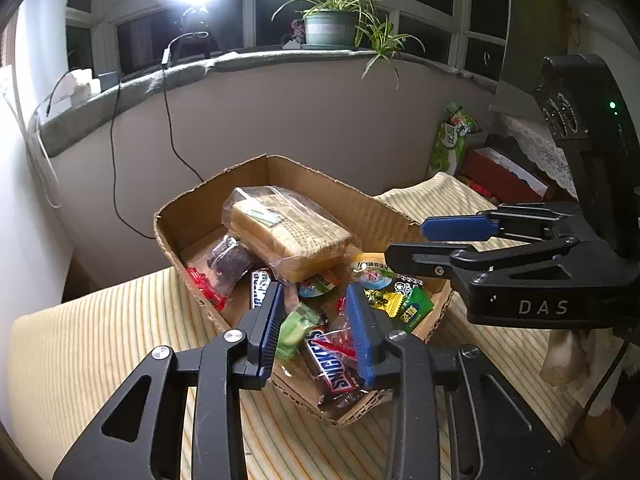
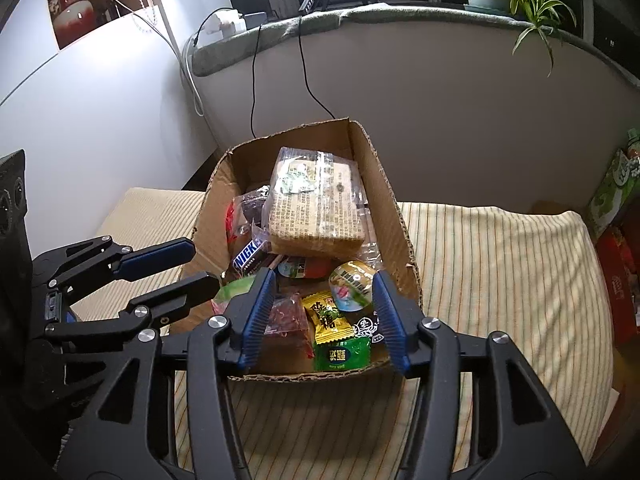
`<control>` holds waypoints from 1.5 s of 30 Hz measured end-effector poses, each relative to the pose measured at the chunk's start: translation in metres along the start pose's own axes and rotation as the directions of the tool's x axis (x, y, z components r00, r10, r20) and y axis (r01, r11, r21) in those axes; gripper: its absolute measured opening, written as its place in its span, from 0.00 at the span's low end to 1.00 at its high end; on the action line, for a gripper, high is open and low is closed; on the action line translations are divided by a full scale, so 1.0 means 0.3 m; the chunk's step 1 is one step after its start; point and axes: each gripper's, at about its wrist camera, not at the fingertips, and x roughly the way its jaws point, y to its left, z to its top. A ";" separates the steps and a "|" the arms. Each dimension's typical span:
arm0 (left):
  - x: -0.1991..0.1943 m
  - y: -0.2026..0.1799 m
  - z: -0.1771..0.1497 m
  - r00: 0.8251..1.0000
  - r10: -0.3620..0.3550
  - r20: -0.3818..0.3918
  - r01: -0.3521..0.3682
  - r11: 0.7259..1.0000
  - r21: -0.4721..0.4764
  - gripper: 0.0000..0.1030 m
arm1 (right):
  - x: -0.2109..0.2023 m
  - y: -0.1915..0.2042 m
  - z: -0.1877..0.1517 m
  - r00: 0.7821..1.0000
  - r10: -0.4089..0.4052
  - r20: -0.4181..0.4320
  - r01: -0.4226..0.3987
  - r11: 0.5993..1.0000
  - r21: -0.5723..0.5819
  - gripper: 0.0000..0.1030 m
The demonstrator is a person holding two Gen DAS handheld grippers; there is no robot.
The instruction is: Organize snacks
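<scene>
An open cardboard box (image 1: 332, 184) (image 2: 386, 188) sits on a striped cloth and holds several snacks. A bagged sponge cake (image 1: 288, 236) (image 2: 316, 212) lies on top of the pile. Near the front are a Snickers bar (image 1: 332, 364), a yellow candy (image 2: 328, 316), a green candy (image 2: 340, 354) and a jelly cup (image 2: 352, 284). My left gripper (image 1: 314, 292) (image 2: 204, 264) hovers open over the box's near corner, above the Snickers bar, with nothing pressed between its pads. My right gripper (image 2: 323, 276) (image 1: 406, 242) stands open over the candies, touching none of them.
The striped cloth (image 2: 500, 280) spreads around the box. Behind it a grey windowsill carries a potted plant (image 1: 332, 24), a power strip and hanging cables (image 2: 304, 60). A green bag (image 1: 452, 140) and a red box (image 1: 500, 180) sit at the far right.
</scene>
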 end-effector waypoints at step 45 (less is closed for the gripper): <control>-0.381 0.005 -0.257 0.977 0.201 0.075 -0.186 0.968 -0.169 0.80 | -0.293 0.173 -0.296 0.986 -0.095 0.136 0.099 0.995 -0.023 0.95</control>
